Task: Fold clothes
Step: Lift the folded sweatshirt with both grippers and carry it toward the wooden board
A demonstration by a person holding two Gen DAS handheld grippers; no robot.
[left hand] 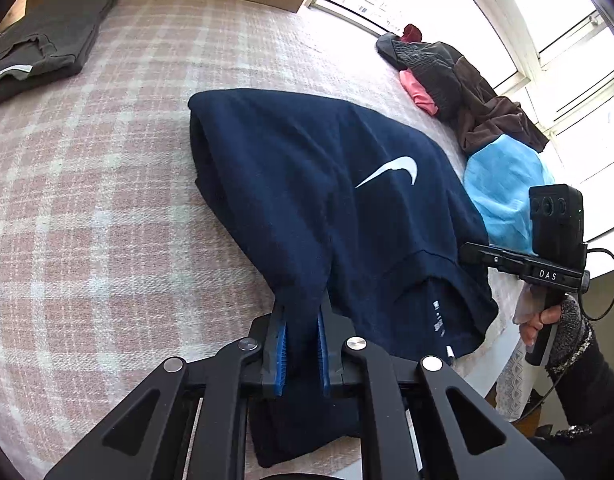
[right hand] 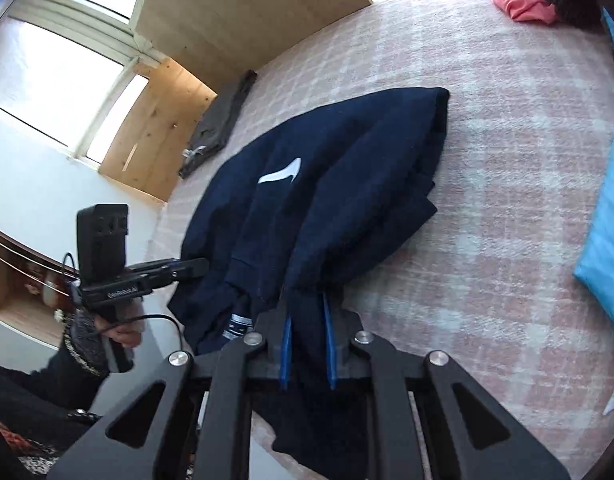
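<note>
The navy blue knit sweatshirt with a white swoosh logo (left hand: pixel 327 184) is lying partly folded on the pink-and-white checked woven bedspread (left hand: pixel 107 220), with its near edge lifted off the surface. You are gripping that edge at two places. Your left gripper (left hand: pixel 301 344) is clenching a bunched fold of the navy fabric between its blue ribbed pads (left hand: pixel 281 356), with the cloth rising in a taut pleat away from the jaws. Your right gripper (right hand: pixel 307 340) is likewise clamping a gathered fold of the same garment between its blue-edged pads (right hand: pixel 286 354).

Seen from the left wrist, your right hand (left hand: pixel 541 322) is wrapping around the other tool's black handle, wrist cuffed in a speckled grey knit sleeve (left hand: pixel 573 332). Seen from the right wrist, your left hand (right hand: pixel 119 334) is holding its handle in the same upright pistol grip.

The sweatshirt's soft, matte cloth is draping in long ridges toward its far rounded end. Its neckline with a small printed label (left hand: pixel 439 320) is facing up near you.

A flat, folded dark grey garment (left hand: pixel 47 40) is resting well apart at the far corner of the bedspread. A loose heap of dark brown, black and coral clothes (left hand: pixel 459 80) is lying by the window, with a crumpled light blue garment (left hand: pixel 503 184) just beside the sweatshirt.
</note>
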